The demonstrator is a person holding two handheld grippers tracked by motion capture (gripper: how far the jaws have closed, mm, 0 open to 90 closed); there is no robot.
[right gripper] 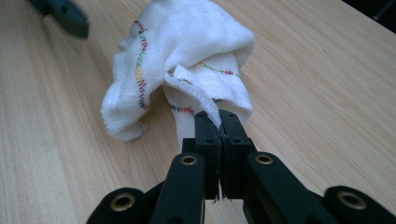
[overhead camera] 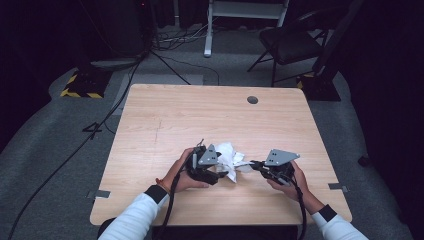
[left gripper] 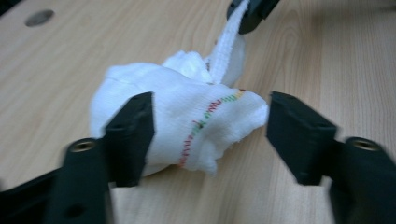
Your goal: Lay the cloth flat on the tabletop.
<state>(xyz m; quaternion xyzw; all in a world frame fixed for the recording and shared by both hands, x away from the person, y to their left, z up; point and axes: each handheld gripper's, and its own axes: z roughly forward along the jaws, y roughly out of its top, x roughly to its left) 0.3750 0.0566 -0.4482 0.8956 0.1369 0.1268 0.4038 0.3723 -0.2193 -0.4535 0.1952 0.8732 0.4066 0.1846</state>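
White cloth (left gripper: 187, 112) pinched at a hem by the clenched right gripper (right gripper: 219, 122); the released left gripper (left gripper: 210, 128) should be closed on the stitched edge before the cloth is spread on the worktop (overhead camera: 200, 110).

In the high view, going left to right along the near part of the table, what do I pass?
Left tongs held in the left hand → crumpled white cloth with coloured stitching → right tongs, pinching the cloth's edge → right hand.
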